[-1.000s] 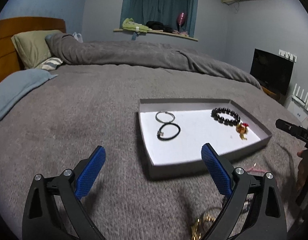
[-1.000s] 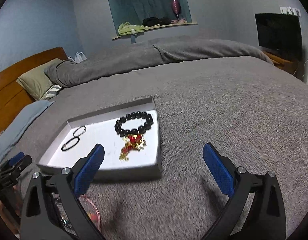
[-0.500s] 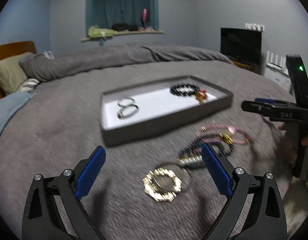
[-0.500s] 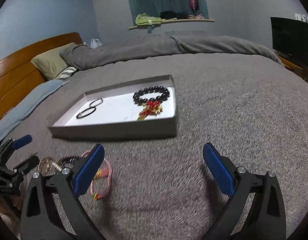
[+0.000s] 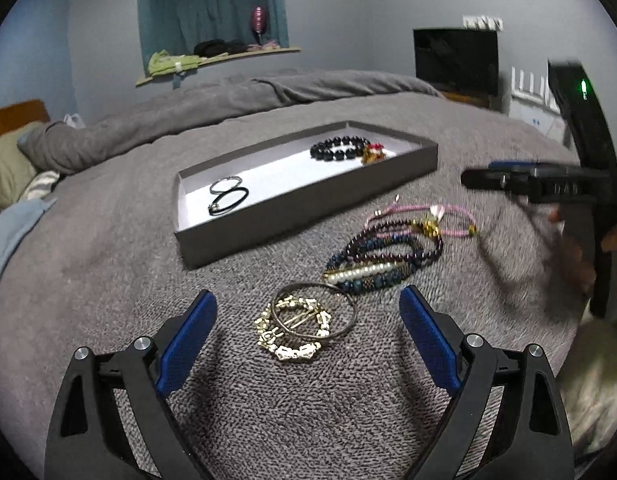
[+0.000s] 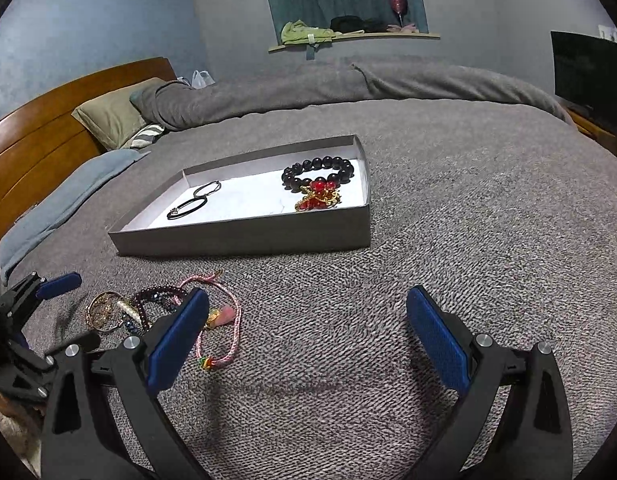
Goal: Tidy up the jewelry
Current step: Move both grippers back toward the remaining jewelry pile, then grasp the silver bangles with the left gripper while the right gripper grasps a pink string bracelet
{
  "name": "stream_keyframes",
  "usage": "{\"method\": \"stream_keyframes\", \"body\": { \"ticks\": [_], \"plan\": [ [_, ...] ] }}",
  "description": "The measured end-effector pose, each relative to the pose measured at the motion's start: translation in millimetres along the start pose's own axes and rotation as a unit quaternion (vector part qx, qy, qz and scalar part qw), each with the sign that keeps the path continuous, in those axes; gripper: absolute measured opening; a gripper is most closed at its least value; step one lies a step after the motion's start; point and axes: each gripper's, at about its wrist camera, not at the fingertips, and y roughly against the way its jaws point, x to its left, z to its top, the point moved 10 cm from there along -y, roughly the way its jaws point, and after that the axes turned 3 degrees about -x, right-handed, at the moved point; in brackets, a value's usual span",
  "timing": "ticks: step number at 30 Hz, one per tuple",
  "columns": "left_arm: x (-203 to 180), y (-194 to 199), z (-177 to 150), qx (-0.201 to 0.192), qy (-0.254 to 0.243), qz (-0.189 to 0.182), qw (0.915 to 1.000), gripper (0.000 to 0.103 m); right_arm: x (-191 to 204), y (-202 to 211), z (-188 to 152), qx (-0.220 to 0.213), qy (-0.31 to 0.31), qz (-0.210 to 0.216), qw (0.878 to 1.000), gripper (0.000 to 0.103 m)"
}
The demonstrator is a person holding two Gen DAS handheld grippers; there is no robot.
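Jewelry is lying in a loose pile on the grey bed cover (image 5: 108, 280), just before the grey tray (image 5: 308, 216). Left tongs (image 5: 306, 320) are standing spread over the gold link bracelet (image 5: 292, 332) and thin metal bangle (image 5: 344, 308); right tongs (image 6: 308, 320) are spread too, holding nothing. These pieces are looking light and slippery, so pinching across the bangle rim seems best. Beaded strands (image 5: 384, 256) are soft and may be tangling.

A big bed (image 6: 468, 208) with a gray blanket (image 5: 236, 100), blue walls (image 6: 88, 20), a curtained window (image 5: 212, 4), a dark TV (image 5: 456, 60).
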Motion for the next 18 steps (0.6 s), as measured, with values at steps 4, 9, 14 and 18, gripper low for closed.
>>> {"method": "stream_keyframes", "body": {
  "ticks": [4,9,14,18],
  "plan": [
    [-4,-9,-3,0.013,-0.020,0.003,0.9997,0.083,-6,1,2,0.000,-0.017,0.006,1.000,0.098],
    [-5,-18,-6,0.026,-0.021,-0.004,0.9994,0.069,-10,0,2,0.008,-0.040,0.018,0.999,0.098],
    [-7,-19,-4,0.023,-0.032,-0.003,0.9992,0.062,0,2,2,0.007,-0.029,0.023,0.999,0.098],
    [-6,-20,-5,0.026,-0.034,-0.003,0.9991,0.052,13,4,1,0.005,-0.010,0.031,0.999,0.094]
  ]
}}
